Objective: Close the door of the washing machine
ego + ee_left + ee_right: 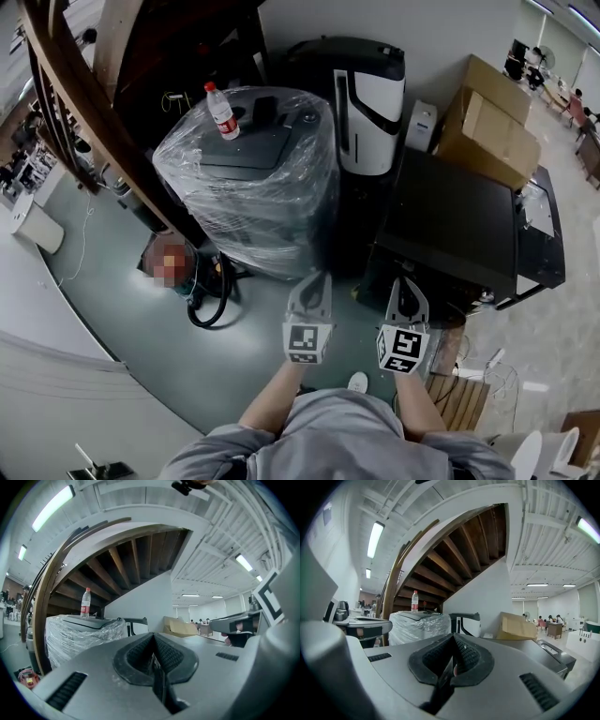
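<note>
A black box-shaped machine [450, 220] stands just ahead of me on the right; I see its flat top, and no door shows in any view. My left gripper [314, 279] and right gripper [405, 283] are held side by side in front of it, pointing level and touching nothing. In the left gripper view the left gripper's [153, 656] ribbed pads meet with nothing between them. The right gripper's [452, 660] pads are likewise pressed together and empty. Each gripper view catches the other gripper at its edge.
A plastic-wrapped appliance [248, 178] with a water bottle [222, 111] on top stands ahead left. A black-and-white appliance [361, 103] stands behind it, and a cardboard box [487, 122] at the back right. A wooden staircase [94, 94] rises on the left. A black cable [211, 300] lies on the floor.
</note>
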Demonstrator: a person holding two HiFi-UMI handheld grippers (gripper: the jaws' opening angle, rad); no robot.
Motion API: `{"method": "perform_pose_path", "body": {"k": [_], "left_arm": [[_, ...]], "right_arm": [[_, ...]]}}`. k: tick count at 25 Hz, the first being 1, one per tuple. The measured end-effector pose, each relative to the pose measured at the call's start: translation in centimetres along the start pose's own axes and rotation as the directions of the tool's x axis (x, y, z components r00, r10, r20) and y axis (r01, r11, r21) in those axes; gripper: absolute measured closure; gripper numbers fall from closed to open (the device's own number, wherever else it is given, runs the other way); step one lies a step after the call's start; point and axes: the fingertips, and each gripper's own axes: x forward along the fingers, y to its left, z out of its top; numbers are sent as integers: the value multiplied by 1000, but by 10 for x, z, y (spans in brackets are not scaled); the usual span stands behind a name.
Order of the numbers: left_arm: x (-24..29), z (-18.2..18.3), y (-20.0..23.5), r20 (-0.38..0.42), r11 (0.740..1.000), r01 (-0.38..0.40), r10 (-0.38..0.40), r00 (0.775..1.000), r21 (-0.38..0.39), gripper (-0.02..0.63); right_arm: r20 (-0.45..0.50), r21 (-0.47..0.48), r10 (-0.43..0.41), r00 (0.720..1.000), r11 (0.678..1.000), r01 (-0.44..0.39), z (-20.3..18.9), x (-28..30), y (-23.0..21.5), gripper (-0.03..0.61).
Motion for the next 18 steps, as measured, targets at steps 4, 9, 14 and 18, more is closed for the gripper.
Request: {"method": "perform_pose_path", "body": {"k": [4, 9, 14, 18], "left_arm": [[-3, 3, 1, 7, 1000, -8, 8, 1000, -6, 615], [-3, 5, 2, 16, 1000, -20, 20, 1000, -1, 615], [-2, 6, 4, 20, 1000, -19, 19, 1000, 1, 615], [-2, 5, 6, 17, 1000, -20, 20, 1000, 4, 615]], "right_arm": [[6, 1, 19, 1000, 1000, -19, 2, 2, 8, 580], [3, 4, 30, 1000, 1000, -30, -1, 3, 10, 580], [3, 4, 37, 999, 999, -37, -2, 7, 13, 580], [5, -1, 43, 999, 999, -43, -2, 9, 17, 580]]}}
